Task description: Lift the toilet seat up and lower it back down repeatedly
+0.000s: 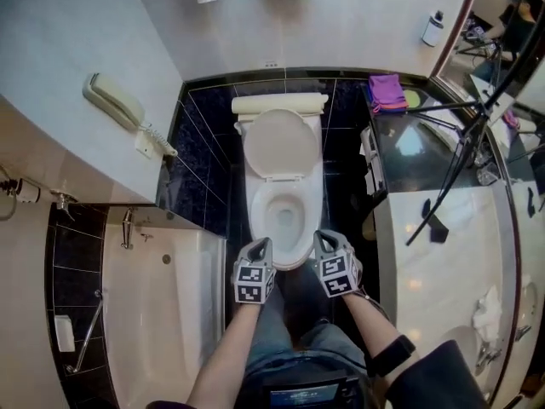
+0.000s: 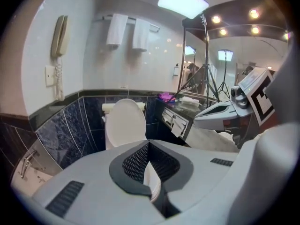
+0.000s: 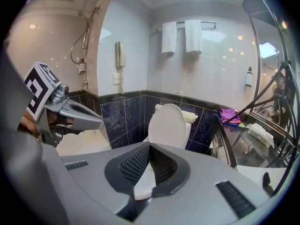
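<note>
The white toilet [image 1: 284, 216] stands against the dark tiled wall, straight ahead of me. Its lid [image 1: 281, 143] is upright against the tank, and shows too in the left gripper view [image 2: 124, 123] and the right gripper view [image 3: 167, 125]. Whether the seat ring is raised with the lid or lies on the bowl I cannot tell. My left gripper [image 1: 261, 244] and right gripper [image 1: 322, 238] hover side by side at the bowl's near rim, both shut and holding nothing. Each also appears in the other's view: right gripper [image 2: 225, 114], left gripper [image 3: 70, 111].
A bathtub [image 1: 162, 313] lies to the left, with a wall phone [image 1: 115, 100] above it. On the right is a vanity counter [image 1: 443, 254] with a black tripod [image 1: 460, 160] over it and a purple cloth [image 1: 387, 92]. My jeans-clad legs [image 1: 289, 339] are below the grippers.
</note>
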{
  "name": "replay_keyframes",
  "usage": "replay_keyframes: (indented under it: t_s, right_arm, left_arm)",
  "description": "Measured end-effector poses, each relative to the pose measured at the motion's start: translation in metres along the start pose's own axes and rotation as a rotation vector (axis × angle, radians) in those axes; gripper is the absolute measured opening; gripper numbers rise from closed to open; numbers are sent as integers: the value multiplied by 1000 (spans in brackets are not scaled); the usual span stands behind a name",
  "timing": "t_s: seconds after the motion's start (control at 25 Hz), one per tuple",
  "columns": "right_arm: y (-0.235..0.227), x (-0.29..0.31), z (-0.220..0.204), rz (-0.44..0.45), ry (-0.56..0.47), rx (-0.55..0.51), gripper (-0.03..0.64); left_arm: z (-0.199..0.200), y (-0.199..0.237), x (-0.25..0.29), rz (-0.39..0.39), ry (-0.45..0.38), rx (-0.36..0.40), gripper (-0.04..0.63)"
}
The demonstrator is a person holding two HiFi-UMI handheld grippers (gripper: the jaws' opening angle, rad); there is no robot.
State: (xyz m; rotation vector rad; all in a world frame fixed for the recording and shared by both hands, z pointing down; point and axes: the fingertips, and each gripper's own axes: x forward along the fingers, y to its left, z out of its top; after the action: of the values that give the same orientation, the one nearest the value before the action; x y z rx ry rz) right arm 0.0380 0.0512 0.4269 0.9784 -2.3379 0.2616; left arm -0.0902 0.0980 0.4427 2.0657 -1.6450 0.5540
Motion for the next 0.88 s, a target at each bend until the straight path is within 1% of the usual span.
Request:
replay_keyframes:
  t_s: [0.12,0.2,0.36,0.68,0.88]
  right_arm:
    - [-1,-27,33,9,-44,20,17]
    - [-2,-43,52,9,-73,15,17]
    - [-1,-70,75,6,-116,10,17]
    - [6,-107,75,-6,-142,2,17]
    - [11,-119,67,-5,-144,4,17]
  left_arm:
    - [33,-4,-30,-7,-32,26,-9]
    - [52,-5,-46,-12,-54,41,-9]
    - [76,-10,-71,-26,-90,64,-9]
    - [95,-24,-105,-28,-152,82,-9]
    - [95,-34,-115,-34,-170,83,-11]
